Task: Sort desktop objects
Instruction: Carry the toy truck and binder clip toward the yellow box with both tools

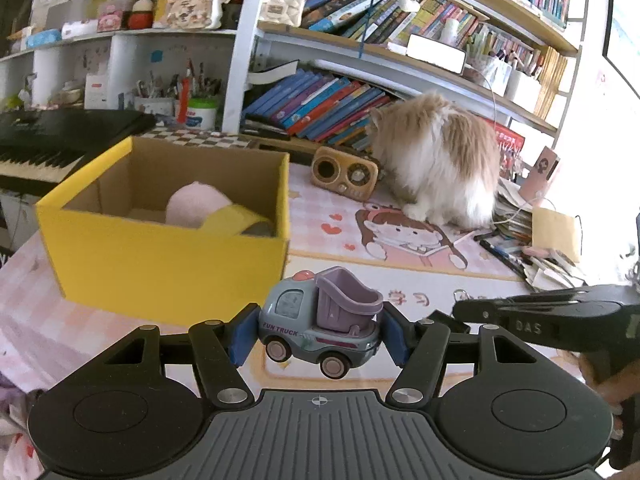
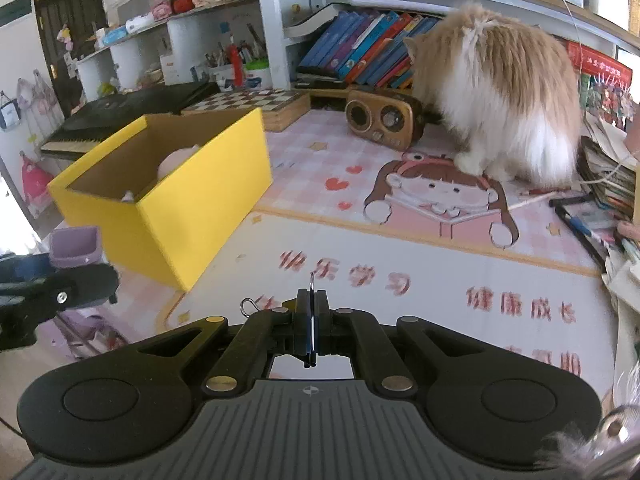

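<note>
The left gripper (image 1: 320,336) holds the truck (image 1: 320,326) clamped between its pads, above the mat and just beside the yellow box (image 1: 168,268), so I would carry it level over the rim before opening, while the right gripper (image 2: 311,312), jaws together on a thin clip, stays clear.
</note>
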Demonstrator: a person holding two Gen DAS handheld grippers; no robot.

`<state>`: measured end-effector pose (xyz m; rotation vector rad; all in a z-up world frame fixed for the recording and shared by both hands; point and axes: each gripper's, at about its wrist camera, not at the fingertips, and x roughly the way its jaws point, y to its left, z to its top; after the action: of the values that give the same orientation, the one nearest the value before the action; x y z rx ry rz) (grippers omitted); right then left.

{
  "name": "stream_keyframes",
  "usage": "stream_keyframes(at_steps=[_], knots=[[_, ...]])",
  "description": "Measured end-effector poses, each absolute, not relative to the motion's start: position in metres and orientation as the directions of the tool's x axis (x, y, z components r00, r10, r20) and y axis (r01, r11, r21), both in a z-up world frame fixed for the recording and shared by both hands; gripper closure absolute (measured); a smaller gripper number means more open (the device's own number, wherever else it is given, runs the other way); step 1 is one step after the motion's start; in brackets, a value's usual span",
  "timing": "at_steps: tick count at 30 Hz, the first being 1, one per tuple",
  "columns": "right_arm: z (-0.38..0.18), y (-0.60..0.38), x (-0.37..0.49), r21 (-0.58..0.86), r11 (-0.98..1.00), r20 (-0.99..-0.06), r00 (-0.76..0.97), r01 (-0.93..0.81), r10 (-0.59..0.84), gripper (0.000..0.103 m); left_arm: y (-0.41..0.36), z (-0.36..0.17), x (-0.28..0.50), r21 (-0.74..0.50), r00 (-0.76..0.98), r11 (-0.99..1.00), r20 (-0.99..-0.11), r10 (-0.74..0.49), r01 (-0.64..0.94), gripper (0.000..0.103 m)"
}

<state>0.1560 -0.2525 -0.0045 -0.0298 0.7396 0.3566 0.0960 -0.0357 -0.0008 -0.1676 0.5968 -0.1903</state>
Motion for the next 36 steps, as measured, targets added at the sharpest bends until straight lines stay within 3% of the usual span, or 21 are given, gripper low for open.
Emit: stream_keyframes(at_steps=[15,36], knots=[[-0.007,-0.183,0.071,0.090,0.919,-0.686,0.645,-0.384,0.336,0.102,0.021,-0.009,0.032,-0.230,0.803,0.966,-0.551,-0.227,0.115,0.040],[-0.002,-0.097,0.049,0.100,0.848,-0.686,0.582,-0.521,0.438,0.102,0.091,-0.001,-0.011,-0.217,0.844,0.976,-0.521,-0.126,0.012,0.040]])
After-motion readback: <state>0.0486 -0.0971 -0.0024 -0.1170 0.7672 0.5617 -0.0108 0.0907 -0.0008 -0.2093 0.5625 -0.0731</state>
